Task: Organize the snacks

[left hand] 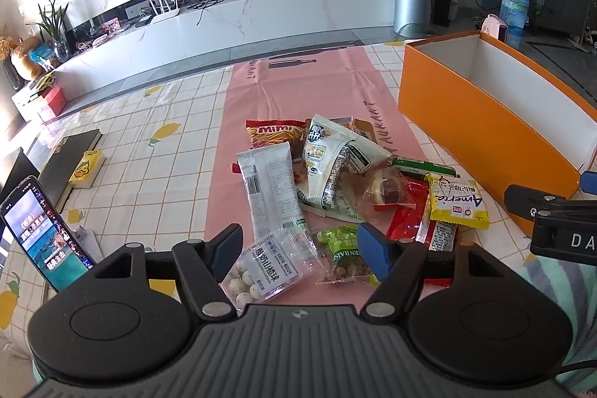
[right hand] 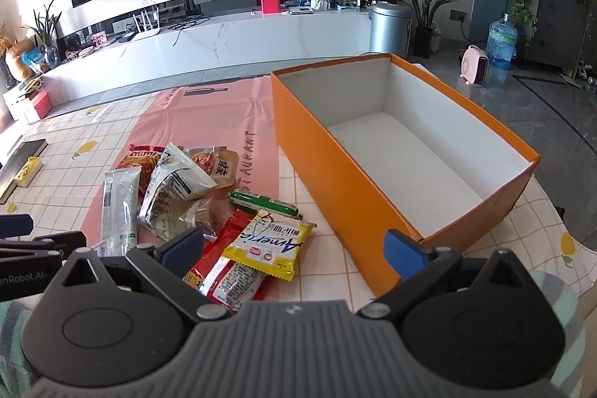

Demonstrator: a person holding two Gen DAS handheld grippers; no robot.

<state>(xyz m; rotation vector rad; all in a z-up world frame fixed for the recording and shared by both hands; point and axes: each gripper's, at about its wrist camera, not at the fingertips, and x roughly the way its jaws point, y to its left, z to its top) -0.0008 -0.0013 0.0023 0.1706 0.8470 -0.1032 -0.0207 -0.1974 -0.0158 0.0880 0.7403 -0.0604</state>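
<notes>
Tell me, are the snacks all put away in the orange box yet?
Not yet. The orange box looks empty inside. All the snacks, like the yellow packet and the green raisin bag, lie in a pile on the pink mat. The left hand-held gripper and right hand-held gripper are open, holding nothing. Everything is left to do.

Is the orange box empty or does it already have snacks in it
Empty. The right wrist view looks into the orange box and shows only bare white floor; the snack pile lies outside it.
</notes>
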